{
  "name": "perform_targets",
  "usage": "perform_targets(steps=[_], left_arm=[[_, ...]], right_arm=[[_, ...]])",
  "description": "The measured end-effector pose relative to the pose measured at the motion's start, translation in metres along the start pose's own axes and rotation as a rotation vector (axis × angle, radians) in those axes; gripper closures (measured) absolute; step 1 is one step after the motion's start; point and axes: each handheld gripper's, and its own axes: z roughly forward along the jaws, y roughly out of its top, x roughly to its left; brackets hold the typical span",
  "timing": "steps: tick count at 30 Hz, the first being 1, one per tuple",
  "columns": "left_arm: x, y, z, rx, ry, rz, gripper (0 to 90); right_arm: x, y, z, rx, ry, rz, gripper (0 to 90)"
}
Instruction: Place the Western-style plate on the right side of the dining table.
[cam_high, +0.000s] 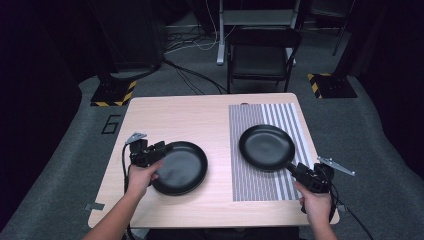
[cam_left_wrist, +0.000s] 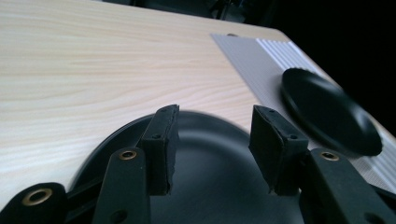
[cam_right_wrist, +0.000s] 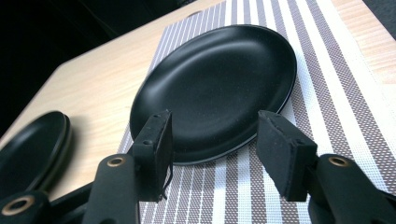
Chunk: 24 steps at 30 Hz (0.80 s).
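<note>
Two black plates lie on a light wooden table (cam_high: 175, 120). The left plate (cam_high: 182, 169) rests on bare wood. My left gripper (cam_high: 162, 149) hangs over its left rim, jaws apart; in the left gripper view the open left gripper (cam_left_wrist: 214, 135) stands above the plate's dark inside (cam_left_wrist: 219, 196) with nothing pressed between the pads. The right plate (cam_high: 266, 147) sits on a striped placemat (cam_high: 270, 190). My right gripper (cam_high: 296, 168) is at its near right rim. In the right gripper view the right gripper (cam_right_wrist: 212, 142) is open, the plate (cam_right_wrist: 215, 79) just ahead of the pads.
The striped placemat (cam_right_wrist: 327, 70) covers the table's right half, near the right edge. A dark folding chair (cam_high: 262, 55) stands behind the table. The far plate (cam_left_wrist: 327, 112) shows in the left gripper view, the left plate (cam_right_wrist: 32, 149) in the right gripper view.
</note>
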Motion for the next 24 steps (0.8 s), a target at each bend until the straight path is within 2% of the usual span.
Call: perform_targets(steps=[1,2,7,12,15,16,18,21,22,24], left_arm=[[0.0,0.0,0.0,0.0,0.0,0.0,51.7],[0.008,-0.005,-0.007,0.004,0.012,0.004,51.7],[0.023,-0.016,-0.023,0.006,0.046,0.002,51.5],[0.039,-0.032,-0.04,0.009,0.083,-0.002,51.3],[0.044,-0.038,-0.044,0.012,0.096,-0.015,51.0],[0.05,-0.044,-0.046,0.016,0.1,-0.03,50.9],[0.053,-0.047,-0.047,0.019,0.104,-0.042,50.8],[0.063,-0.053,-0.048,0.032,0.111,-0.067,50.8],[0.063,-0.053,-0.048,0.032,0.111,-0.067,50.8],[0.069,-0.056,-0.048,0.039,0.129,-0.075,50.8]], right_arm=[[0.0,0.0,0.0,0.0,0.0,0.0,45.4],[0.003,-0.001,0.0,0.006,-0.007,-0.026,45.5],[0.009,-0.005,0.003,0.038,0.002,-0.06,45.4],[0.015,-0.011,0.004,0.057,0.03,-0.065,45.3],[0.016,-0.014,0.005,0.069,0.042,-0.078,45.4],[0.017,-0.017,0.007,0.07,0.051,-0.106,45.4],[0.018,-0.018,0.008,0.071,0.056,-0.114,45.4],[0.02,-0.028,0.017,0.089,0.062,-0.176,45.4],[0.02,-0.028,0.017,0.089,0.062,-0.176,45.4],[0.022,-0.035,0.024,0.123,0.048,-0.234,45.4]])
